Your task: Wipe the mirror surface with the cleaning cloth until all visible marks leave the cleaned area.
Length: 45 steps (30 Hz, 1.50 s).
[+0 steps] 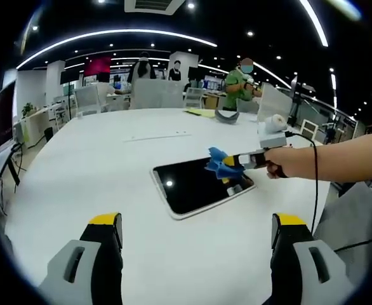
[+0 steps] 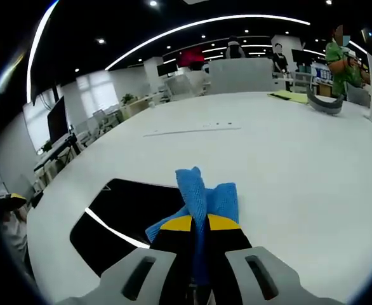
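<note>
A dark rectangular mirror (image 1: pixel 195 185) lies flat on the white table (image 1: pixel 97 165), reflecting ceiling lights. My right gripper (image 1: pixel 232 162) comes in from the right over the mirror's right end, shut on a blue cleaning cloth (image 1: pixel 219 165) that rests on the glass. In the right gripper view the cloth (image 2: pixel 202 198) sticks up from the shut jaws of my right gripper (image 2: pixel 199 223), with the mirror (image 2: pixel 122 219) beneath and to the left. My left gripper (image 1: pixel 197 221) is open, hovering above the bare table short of the mirror's near edge.
A person's forearm (image 1: pixel 338 159) and a black cable (image 1: pixel 315 171) extend from the right. A grey curved object (image 1: pixel 226 116) and yellow paper (image 1: pixel 202 112) lie at the table's far side. Chairs, desks and people stand beyond the table.
</note>
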Available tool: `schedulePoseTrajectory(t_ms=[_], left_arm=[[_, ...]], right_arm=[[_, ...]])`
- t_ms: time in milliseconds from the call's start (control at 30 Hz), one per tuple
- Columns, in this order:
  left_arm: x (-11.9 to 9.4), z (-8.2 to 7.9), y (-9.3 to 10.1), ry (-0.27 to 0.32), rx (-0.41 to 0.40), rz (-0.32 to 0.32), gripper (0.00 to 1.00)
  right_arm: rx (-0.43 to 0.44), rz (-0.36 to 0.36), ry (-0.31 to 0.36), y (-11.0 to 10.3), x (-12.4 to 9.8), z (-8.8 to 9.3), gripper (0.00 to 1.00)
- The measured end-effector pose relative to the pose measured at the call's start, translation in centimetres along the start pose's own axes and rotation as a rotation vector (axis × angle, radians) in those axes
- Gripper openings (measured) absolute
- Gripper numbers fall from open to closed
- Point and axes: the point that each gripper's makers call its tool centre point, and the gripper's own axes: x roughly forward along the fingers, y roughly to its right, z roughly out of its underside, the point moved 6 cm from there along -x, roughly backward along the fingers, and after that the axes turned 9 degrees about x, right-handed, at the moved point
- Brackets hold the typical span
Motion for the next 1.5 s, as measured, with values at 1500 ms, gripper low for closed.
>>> schedulePoseTrajectory(t_ms=[1500], left_arm=[[-0.5,1.2,-1.3,0.007,-0.04,-0.011,0.98]], right_arm=[[0.017,-0.06,-0.033,-5.3,1.2,1.4,0.02]])
